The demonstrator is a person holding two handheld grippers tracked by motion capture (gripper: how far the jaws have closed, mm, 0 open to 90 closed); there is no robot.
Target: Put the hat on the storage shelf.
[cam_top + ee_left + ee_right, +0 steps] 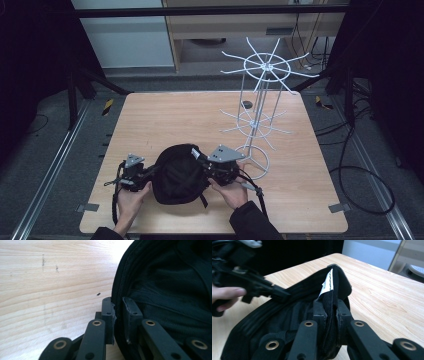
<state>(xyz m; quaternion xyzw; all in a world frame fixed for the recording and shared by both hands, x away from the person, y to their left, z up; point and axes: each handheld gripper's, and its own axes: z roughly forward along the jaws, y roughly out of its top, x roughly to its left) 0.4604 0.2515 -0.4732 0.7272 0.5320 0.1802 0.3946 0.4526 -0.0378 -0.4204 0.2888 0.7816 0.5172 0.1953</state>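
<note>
I hold the black fabric cap point(179, 175), upside down at the near middle of the light wooden table point(200, 115), with 2 tongs: the left gripper point(117, 308) pinches its left rim, the right gripper point(331, 311) pinches the right rim beside a white label point(326, 285). The lift is starting, I judge; next comes carrying it to the white wire rack point(260, 100), far right. The cloth sags, lining exposed.

High view: above the near edge, facing forward and down over the whole table point(165, 115). Left and right gripper views: close along their own jaws, just above the tabletop. Shared: black cap point(177, 175), wood surface.
</note>
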